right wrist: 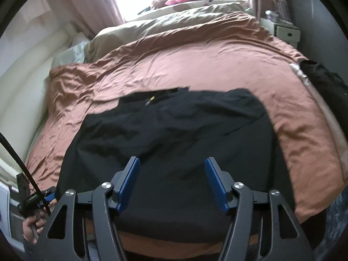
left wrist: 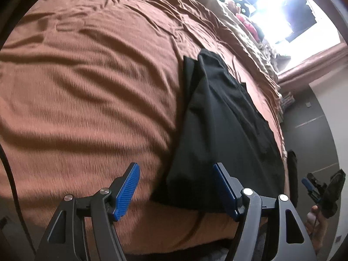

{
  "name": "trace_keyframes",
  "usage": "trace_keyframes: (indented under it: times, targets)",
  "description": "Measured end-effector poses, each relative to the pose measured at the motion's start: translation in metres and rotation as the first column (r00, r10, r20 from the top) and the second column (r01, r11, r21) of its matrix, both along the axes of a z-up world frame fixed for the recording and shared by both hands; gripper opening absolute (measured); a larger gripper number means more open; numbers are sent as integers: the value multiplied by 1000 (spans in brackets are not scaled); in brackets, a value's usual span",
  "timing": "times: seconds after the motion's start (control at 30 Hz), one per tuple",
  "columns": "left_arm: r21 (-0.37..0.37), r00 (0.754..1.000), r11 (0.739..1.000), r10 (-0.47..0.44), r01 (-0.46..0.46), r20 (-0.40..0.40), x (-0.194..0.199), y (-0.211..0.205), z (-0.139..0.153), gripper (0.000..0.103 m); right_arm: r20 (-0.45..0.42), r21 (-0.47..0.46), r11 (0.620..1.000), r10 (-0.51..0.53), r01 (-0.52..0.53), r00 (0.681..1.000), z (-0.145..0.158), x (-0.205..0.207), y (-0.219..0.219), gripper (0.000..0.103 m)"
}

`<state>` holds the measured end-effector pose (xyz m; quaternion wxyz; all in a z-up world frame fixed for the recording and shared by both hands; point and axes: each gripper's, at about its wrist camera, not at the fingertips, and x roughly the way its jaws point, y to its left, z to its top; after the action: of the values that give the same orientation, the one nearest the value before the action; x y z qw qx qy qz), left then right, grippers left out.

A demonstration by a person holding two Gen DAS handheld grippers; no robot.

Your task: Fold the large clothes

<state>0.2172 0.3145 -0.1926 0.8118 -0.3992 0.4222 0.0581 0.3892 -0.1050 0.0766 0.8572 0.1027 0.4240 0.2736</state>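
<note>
The black garment (right wrist: pixel 174 134) lies flat on the brown bedspread (right wrist: pixel 195 65), centre frame. The right gripper (right wrist: pixel 171 182), jaws apart and empty, hovers over its near hem; the left gripper (left wrist: pixel 176 187), also apart, sits off its lower-left corner.

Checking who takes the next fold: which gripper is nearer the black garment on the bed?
Right. The right gripper hovers, jaws open, over the black garment; the left gripper is at its side edge, mostly over the brown bedspread.

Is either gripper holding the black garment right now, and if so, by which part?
Nothing is held. Both the left gripper and the right gripper are open above the black garment.
</note>
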Motion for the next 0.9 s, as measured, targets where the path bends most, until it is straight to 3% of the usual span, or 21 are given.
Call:
trace_keyframes:
  times: [0.33,0.43,0.5,0.6,0.73,0.9]
  targets:
    - [-44,999,998,-41,42,11,-7,-7,-9,70,-53,-44,989,140,-142,989,-12,-18,44,55]
    - [-51,999,997,-51,51,7,-1,-9,-12,56,-89,-39,982,183,-187,979,-17,-22,53,55]
    - [-46,999,998,-44,44,0,3,-10,-15,55,-100,-55,977,201,-207,974,-21,-23,60,46]
    - [-64,999,997,-34,35,9,7,-8,-18,54,-121,-92,964,236,-248,964,-33,-23,74,45]
    - [-66,1000,998,-18,19,18,10,-8,-19,54,-168,-150,956,226,-251,960,-61,-3,90,36]
    - [-82,999,996,25,-23,26,5,-8,-20,53,-169,-185,960,181,-212,969,-76,28,112,35]
